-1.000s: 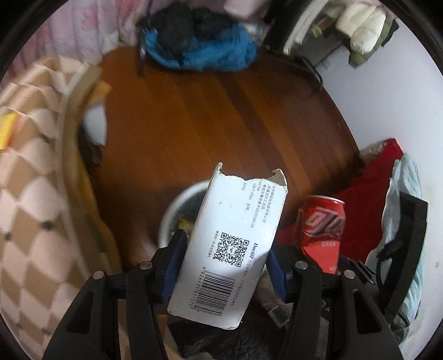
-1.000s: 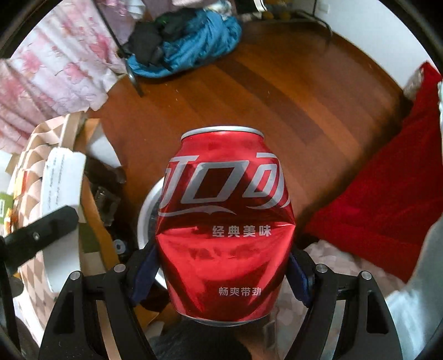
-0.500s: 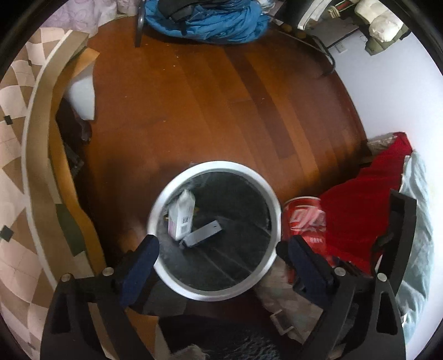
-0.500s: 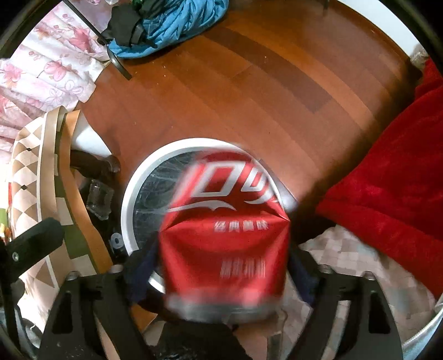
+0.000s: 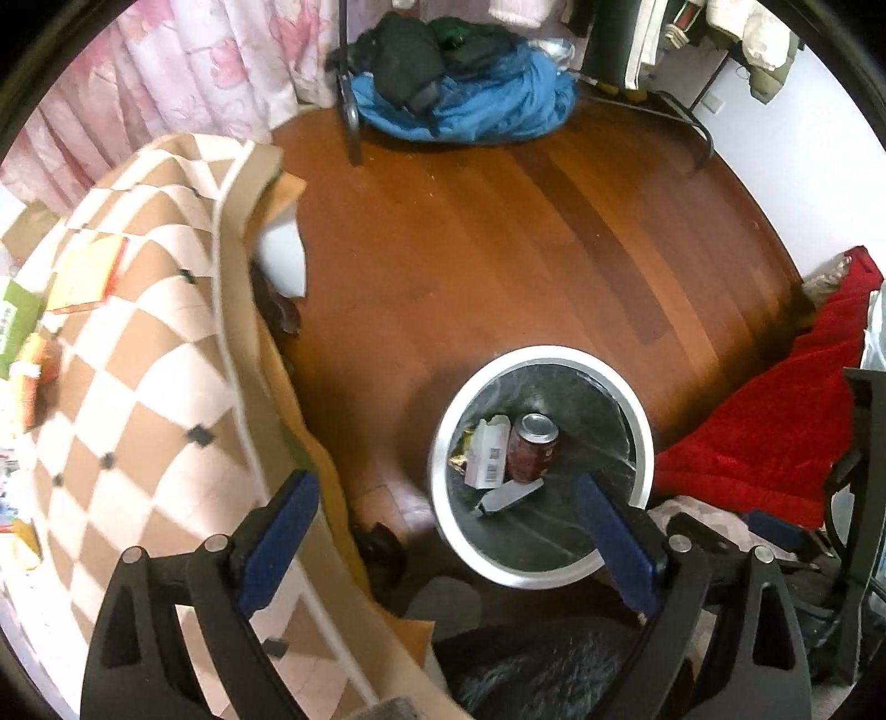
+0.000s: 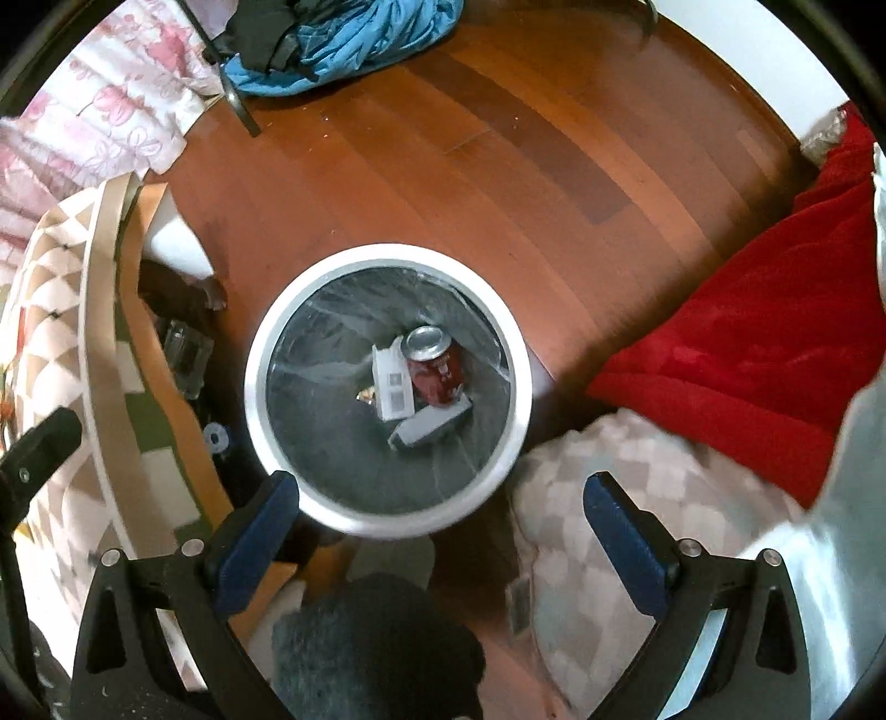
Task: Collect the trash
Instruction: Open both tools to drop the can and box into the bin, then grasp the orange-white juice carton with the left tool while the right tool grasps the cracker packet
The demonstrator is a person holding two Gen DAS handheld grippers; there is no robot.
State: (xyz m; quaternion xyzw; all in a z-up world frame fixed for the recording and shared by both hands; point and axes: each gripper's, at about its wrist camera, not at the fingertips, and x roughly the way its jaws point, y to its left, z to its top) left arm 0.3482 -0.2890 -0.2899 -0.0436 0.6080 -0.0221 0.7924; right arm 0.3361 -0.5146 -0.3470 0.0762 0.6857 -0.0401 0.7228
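A round white-rimmed bin (image 5: pixel 443 421) (image 6: pixel 255 382) with a black liner stands on the wooden floor. Inside it lie a red soda can (image 5: pixel 532 454) (image 6: pixel 434 372), a white carton with a barcode (image 5: pixel 488 458) (image 6: pixel 392 383) and a grey flat box (image 5: pixel 509 495) (image 6: pixel 429 425). My left gripper (image 5: pixel 448 498) is open above the bin's left side, nothing between its blue pads. My right gripper (image 6: pixel 443 501) hangs open over the bin's near rim, also holding nothing.
A table with a checkered brown-and-white cloth (image 5: pixel 127 387) (image 6: pixel 50 332) stands left of the bin, with papers on it. A red blanket (image 5: pixel 775 421) (image 6: pixel 747 343) lies at the right. Blue and black clothes (image 5: pixel 459 94) (image 6: pixel 332 33) pile at the far wall. Pink floral curtains (image 5: pixel 166 66) hang at back left.
The right gripper opened and the red can dropped into the bin beside the white carton, which the left gripper released earlier. Both grippers have pulled up and back, left shifting leftward.
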